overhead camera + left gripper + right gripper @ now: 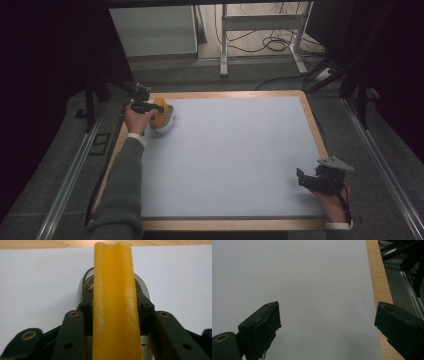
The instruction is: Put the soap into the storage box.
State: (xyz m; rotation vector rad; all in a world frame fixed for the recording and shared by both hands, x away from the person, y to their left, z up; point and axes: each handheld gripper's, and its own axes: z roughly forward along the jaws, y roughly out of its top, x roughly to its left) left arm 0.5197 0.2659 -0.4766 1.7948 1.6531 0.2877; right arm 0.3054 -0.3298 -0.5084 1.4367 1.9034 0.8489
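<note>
High view: left gripper [150,107] pinches an orange block [160,113] over the white bowl [165,123], near the table's [314,125] far-left corner; right gripper [311,180], jaws spread wide, rests near its front-right corner.

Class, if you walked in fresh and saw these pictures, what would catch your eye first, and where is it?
The orange slab stands out, sitting between the jaws of the left gripper at the far left corner of the pale mat, over a white dish. The right gripper rests with open jaws near the mat's right edge.

Person and grippers
Grey knit sleeve [125,185], white cuff; black left gripper [113,302] with brass-ringed holes; right gripper [327,327] black.
</note>
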